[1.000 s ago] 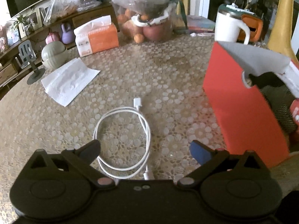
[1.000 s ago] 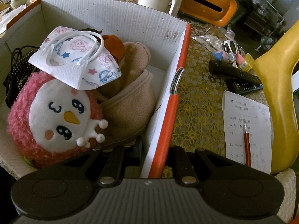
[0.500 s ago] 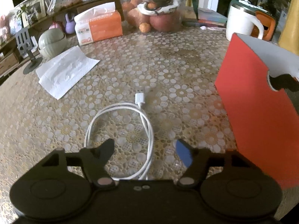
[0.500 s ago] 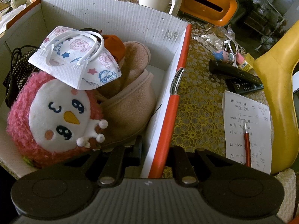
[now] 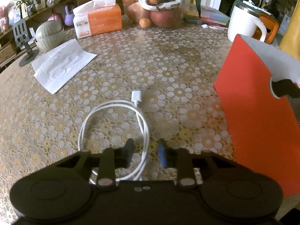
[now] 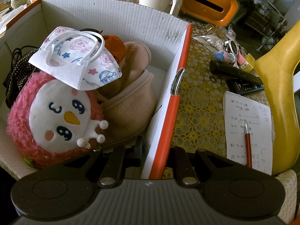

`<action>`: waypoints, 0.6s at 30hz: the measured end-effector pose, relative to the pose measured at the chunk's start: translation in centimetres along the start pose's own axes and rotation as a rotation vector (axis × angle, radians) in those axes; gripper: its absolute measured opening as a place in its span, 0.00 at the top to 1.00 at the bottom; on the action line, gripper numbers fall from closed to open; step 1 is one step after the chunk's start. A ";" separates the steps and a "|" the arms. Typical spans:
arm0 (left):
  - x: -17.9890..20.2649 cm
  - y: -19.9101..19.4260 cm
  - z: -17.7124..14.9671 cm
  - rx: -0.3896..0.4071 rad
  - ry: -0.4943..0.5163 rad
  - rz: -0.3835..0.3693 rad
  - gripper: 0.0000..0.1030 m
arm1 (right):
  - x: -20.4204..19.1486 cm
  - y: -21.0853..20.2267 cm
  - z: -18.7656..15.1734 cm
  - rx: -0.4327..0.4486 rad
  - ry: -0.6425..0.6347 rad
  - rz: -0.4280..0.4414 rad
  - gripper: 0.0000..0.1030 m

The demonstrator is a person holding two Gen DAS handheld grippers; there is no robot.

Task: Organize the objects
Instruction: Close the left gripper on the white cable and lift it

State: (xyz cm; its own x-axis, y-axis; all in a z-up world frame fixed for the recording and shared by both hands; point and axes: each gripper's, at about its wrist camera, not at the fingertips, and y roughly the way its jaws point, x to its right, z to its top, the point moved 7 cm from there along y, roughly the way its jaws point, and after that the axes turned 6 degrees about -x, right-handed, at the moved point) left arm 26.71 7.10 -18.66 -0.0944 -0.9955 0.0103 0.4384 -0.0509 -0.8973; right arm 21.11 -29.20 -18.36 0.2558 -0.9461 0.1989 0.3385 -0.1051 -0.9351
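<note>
The orange box (image 6: 165, 112) is being steadied by the right gripper (image 6: 155, 159), whose jaws are clamped on its side wall, seemingly so it is not sliding while things are going in. Beside that box, the white cable (image 5: 114, 129) is lying coiled on the table, and the left gripper (image 5: 145, 152) is closing around its doubled strands, pads not yet pressing. The cable's near end is hiding under the gripper body.
</note>
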 end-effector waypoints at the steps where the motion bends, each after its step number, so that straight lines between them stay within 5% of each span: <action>1: 0.0 0.0 0.0 -0.002 -0.003 0.000 0.83 | 0.0 0.0 0.0 0.001 0.000 -0.001 0.87; 4: -0.2 -0.1 0.0 -0.016 -0.020 0.000 0.96 | -0.1 -0.1 -0.1 0.003 0.000 -0.001 0.87; 10: -0.2 -0.6 0.1 -0.016 -0.015 0.016 0.97 | -0.1 -0.1 0.0 0.004 0.000 -0.001 0.87; 18: -1.6 -5.3 1.2 0.084 -0.098 -0.037 0.97 | -0.2 -0.2 -0.1 0.006 -0.001 -0.001 0.87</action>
State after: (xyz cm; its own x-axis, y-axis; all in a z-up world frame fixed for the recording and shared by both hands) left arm 25.63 8.88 -13.36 -0.0260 -0.9957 0.0891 0.5100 -0.0898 -0.8555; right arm 20.95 -29.06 -18.27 0.2561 -0.9458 0.1998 0.3438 -0.1041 -0.9333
